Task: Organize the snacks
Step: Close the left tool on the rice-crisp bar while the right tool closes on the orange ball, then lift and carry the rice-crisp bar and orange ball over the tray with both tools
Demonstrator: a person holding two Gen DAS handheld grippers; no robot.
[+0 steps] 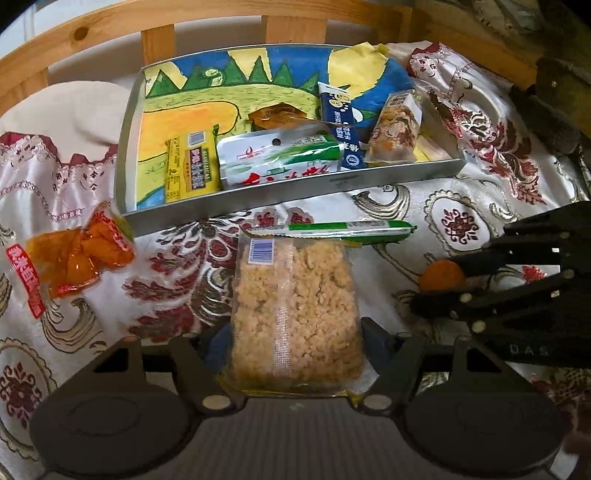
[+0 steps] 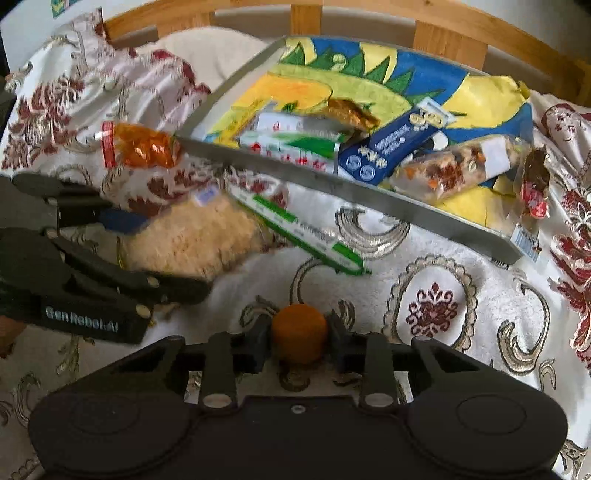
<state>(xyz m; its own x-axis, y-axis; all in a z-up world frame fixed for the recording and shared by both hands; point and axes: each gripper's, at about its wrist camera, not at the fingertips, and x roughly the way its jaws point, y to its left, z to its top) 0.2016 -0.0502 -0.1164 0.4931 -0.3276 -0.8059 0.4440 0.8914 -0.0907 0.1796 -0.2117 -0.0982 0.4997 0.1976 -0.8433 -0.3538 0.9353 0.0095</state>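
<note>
Left wrist view
- Left tongs (image 1: 297, 332): straddled the near end of the rice-cake pack (image 1: 295, 310), a finger on either side, pads at its edges. Pack gripped.
- Rice-cake pack: lay flat on the patterned cloth (image 1: 424, 206), barcode end toward the tray (image 1: 295, 199).
- Green stick (image 1: 351, 230): lay crosswise at the pack's far end, touching it, just in front of the tray wall.
- Tray: metal, lined with a coloured drawing. Held a yellow pack (image 1: 190, 168), a white-and-green pack (image 1: 280, 158), a blue pack (image 1: 341, 129), a clear mixed-snack pack (image 1: 395, 129) and a small brown packet (image 1: 277, 116).
- Orange bag (image 1: 79, 254): on the cloth, left of the pack, beside the tray's near left corner.
- Right tongs (image 1: 439, 291): entered from the right, fingers above and below a small orange ball (image 1: 441, 275).
- Background: wooden rail (image 1: 221, 22) behind the tray.

Right wrist view
- Right tongs (image 2: 299, 338): narrow, both fingers pressed against the orange ball (image 2: 299, 334). Ball held.
- Left tongs (image 2: 162, 251): at left, one blue-padded finger and one black finger on either side of the rice-cake pack (image 2: 195, 236).
- Green stick (image 2: 306, 236): slanted between the pack and the tray (image 2: 332, 184).
- Orange bag (image 2: 142, 146): touching the tray's near corner.
- Red-brown packet (image 2: 535, 184): at the tray's right end; in or beside it could not be told.
- Picture: blurred.
</note>
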